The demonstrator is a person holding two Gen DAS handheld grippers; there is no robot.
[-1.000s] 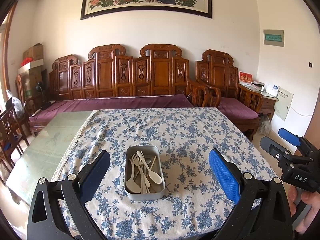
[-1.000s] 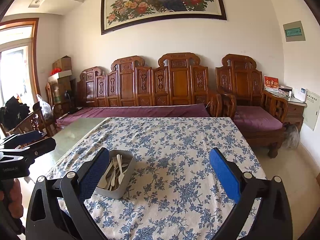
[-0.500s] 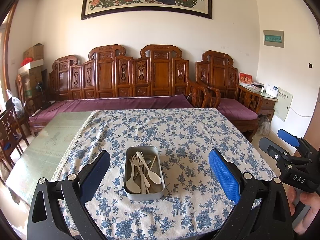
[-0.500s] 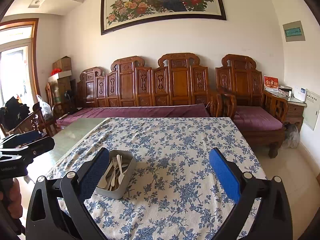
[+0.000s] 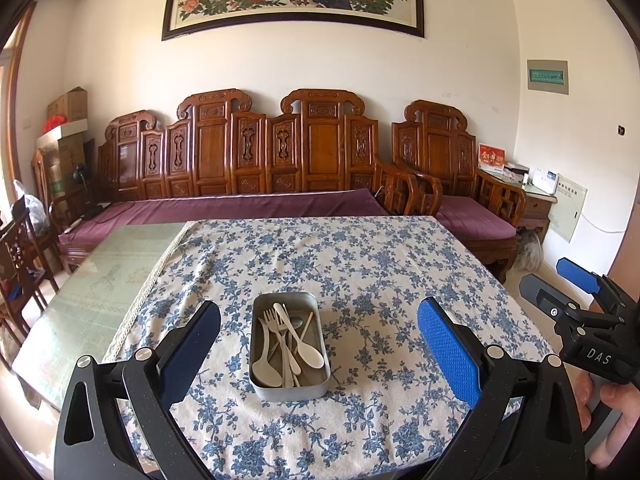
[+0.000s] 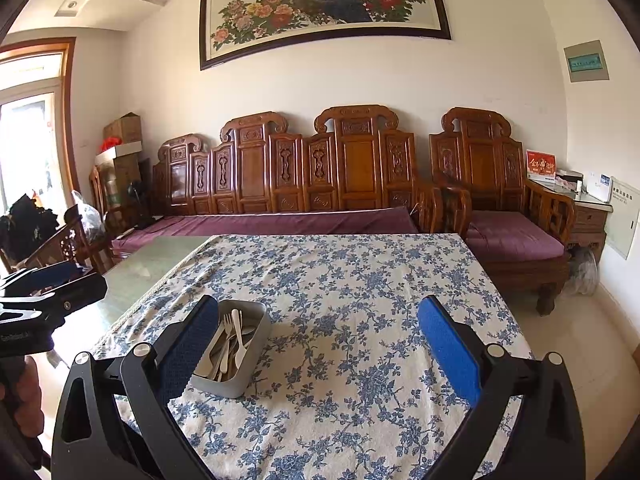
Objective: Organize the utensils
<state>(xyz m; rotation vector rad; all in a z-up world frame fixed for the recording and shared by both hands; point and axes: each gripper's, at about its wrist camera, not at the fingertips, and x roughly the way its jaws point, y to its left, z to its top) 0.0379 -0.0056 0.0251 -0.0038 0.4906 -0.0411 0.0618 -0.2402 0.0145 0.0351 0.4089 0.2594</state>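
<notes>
A grey metal tin (image 5: 260, 384) sits near the front of the table on the blue-flowered cloth (image 5: 360, 264). It holds several pale utensils (image 5: 288, 340): spoons, a fork and a knife, lying in a loose pile. My left gripper (image 5: 319, 340) is open and empty, held above and in front of the tin. My right gripper (image 6: 318, 344) is open and empty, to the right of the tin (image 6: 256, 344); its left pad hides part of the tin. Each gripper shows at the edge of the other's view.
The cloth covers the right part of a glass-topped table (image 5: 100, 276). A carved wooden sofa (image 5: 256, 160) with purple cushions stands behind the table, and an armchair (image 5: 460, 184) stands at the back right. A wooden chair (image 5: 20, 252) stands at the left.
</notes>
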